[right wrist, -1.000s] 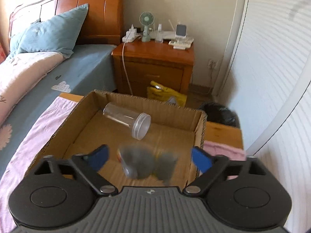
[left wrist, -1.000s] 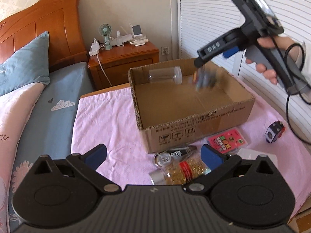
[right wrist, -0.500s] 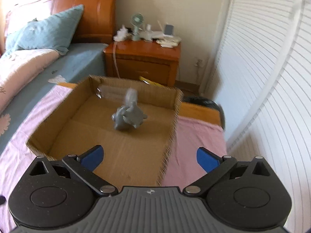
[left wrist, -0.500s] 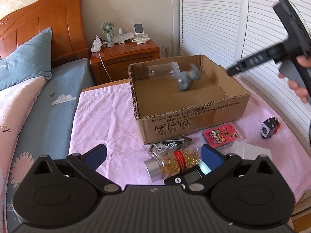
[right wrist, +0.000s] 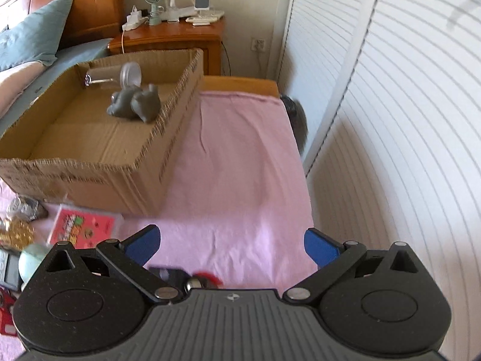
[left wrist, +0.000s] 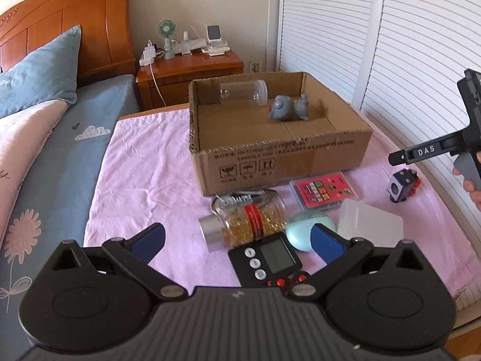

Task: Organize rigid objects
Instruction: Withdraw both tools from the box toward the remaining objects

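Cardboard box [left wrist: 279,156] standing open-topped at the far middle of the pink-covered tabletop [left wrist: 144,162], evidently serving as the collecting bin. Inside: one clear jar [left wrist: 243,91] lying on its side against the back wall, one grey figurine [left wrist: 288,108] tipped over just beside it. Two items binned, then; judged early in the sort.

Outside, close before the box's front wall, a loose cluster waiting its turn, largest first: one frosted plastic case [left wrist: 369,221], one capsule bottle [left wrist: 243,225] lying on its side, silver cap toward the camera, one pink card pack [left wrist: 326,191], one black timer [left wrist: 270,261], one pale green egg-shaped object [left wrist: 309,228], one crumpled metallic-looking item [left wrist: 240,200] behind the bottle, too tangled to identify. Well apart, near the right edge, one small black toy engine [left wrist: 402,185]. Seven left, by this count.

Left hand-held gripper [left wrist: 237,242] spread wide and empty, hovering low over the cluster, timer and bottle between its pads; likely lining up a pick. Right hand-held gripper [right wrist: 231,245] likewise spread, nothing pinched, held over bare cloth to the right of the box, with the toy engine [right wrist: 192,279] blurred just under its body; probably the nearest target for that side.
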